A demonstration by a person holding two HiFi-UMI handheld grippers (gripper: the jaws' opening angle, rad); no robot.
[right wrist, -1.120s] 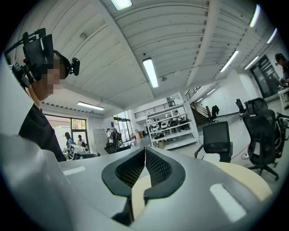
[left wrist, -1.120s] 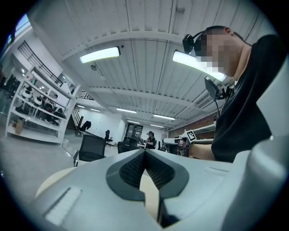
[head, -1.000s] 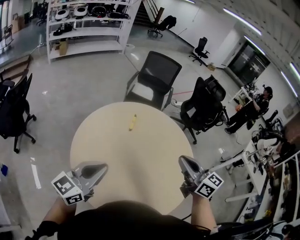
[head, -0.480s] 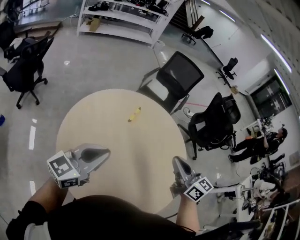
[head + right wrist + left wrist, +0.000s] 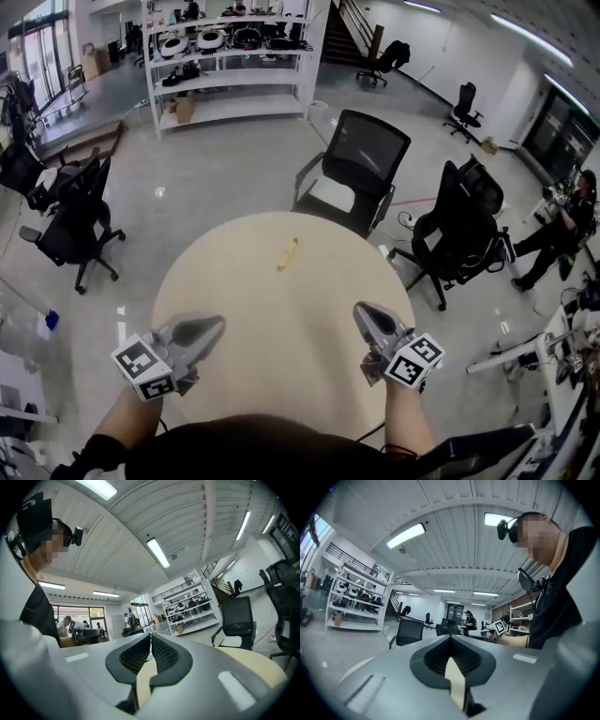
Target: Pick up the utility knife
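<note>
1. The knife lies untouched on the counter, well ahead of both grippers and between their lines.
2. The left gripper and right gripper hover level at the near edge, closed and empty, apparently not yet committed to a reach.

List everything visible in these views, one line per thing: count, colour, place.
round beige table: one, pale beige, centre, in front of the person
yellow utility knife: one, yellow, on the table's far part, clear of both grippers
black office chairs: two near the table, at its far and right sides; more further off
white shelving rack: one, white, far back, loaded with gear
seated person: one, dark clothes, far right
left gripper: one, grey, shut, empty, over the table's near left
right gripper: one, grey, shut, empty, over the near right
</note>
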